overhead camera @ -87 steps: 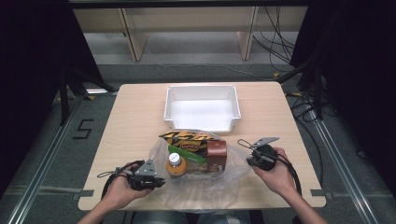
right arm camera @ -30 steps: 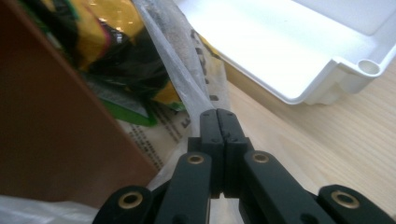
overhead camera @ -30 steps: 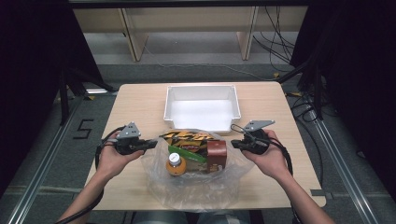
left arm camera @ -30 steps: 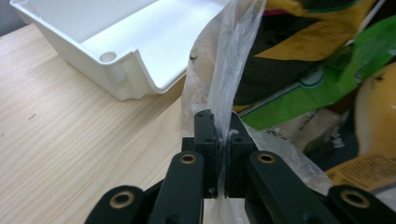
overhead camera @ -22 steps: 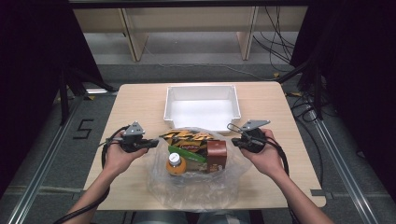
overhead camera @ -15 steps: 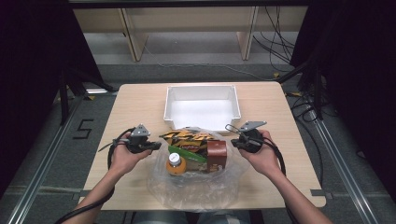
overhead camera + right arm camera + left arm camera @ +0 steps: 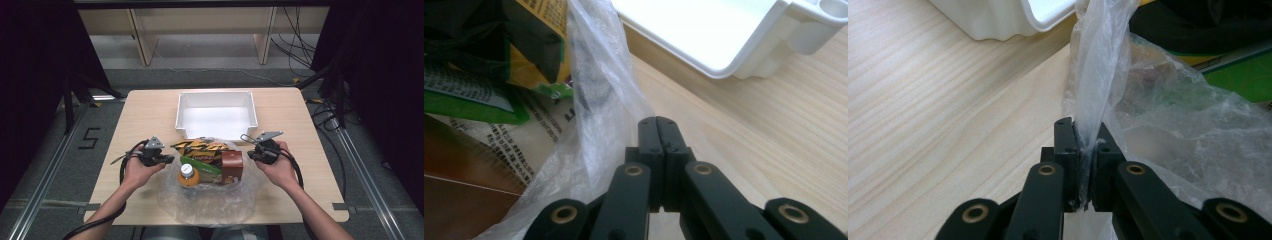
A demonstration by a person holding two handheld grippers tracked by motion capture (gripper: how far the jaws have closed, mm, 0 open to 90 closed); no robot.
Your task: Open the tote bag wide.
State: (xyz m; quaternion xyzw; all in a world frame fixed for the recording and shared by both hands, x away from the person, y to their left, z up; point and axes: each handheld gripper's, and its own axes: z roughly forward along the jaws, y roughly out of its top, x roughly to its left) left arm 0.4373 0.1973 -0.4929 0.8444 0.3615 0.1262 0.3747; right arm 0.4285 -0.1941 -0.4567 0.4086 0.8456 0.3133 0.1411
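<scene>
Both hands sank closer to the table. My left gripper [image 7: 1083, 165] pinches the plastic bag [image 7: 210, 200]; right gripper [image 7: 658, 160] pressed together beside it. Inside: one bottle [image 7: 188, 175], one brown carton [image 7: 231, 167], unreadable print. One white bin [image 7: 216, 115].

Both forearms are bare. Each hand carries a black gripper with brass-coloured pivot rivets, small screws and a looping black cable; the right gripper [image 7: 261, 149] wears a grey three-cornered plate

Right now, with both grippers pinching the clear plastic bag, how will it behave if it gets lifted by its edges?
The plastic bag is thin and crumpled, so it will likely stretch and sag. Held by the left gripper, its film bunches, so it may slip. The bottle and brown carton inside could slide together.
</scene>
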